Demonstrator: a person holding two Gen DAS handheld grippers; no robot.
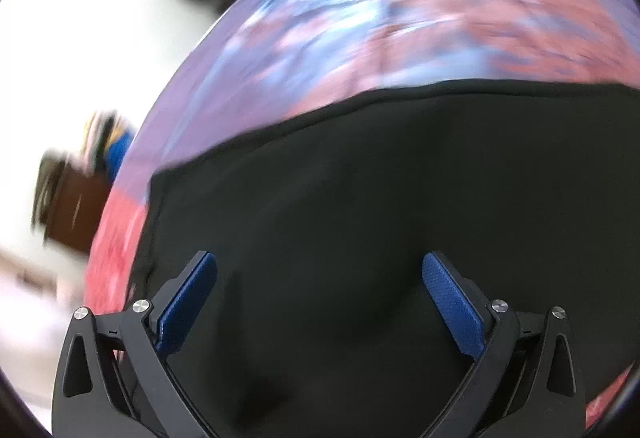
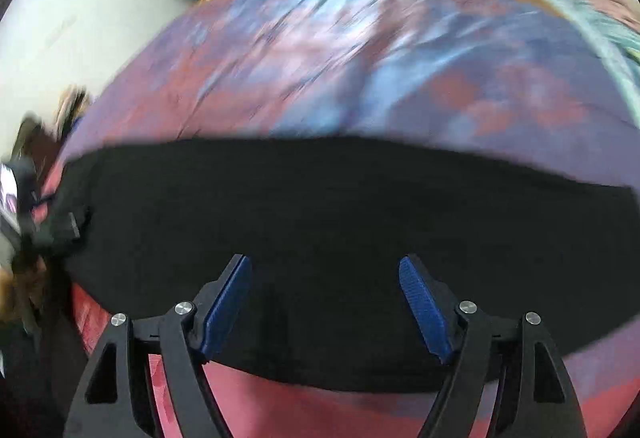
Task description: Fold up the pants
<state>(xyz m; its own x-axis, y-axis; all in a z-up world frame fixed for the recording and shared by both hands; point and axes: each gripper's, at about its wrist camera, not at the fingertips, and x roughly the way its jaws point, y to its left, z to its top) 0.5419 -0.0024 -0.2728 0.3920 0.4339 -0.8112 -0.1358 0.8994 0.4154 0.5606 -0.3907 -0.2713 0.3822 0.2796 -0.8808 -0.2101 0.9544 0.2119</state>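
Your left gripper is hanging with its blue pads spread wide and gripping nothing, and your right gripper is standing just as released — both are pointing down over the black pants. The pants are lying flat on the patterned bedspread — its purple, pink and blue cloth is stretching away, blurred, toward the bright far end.
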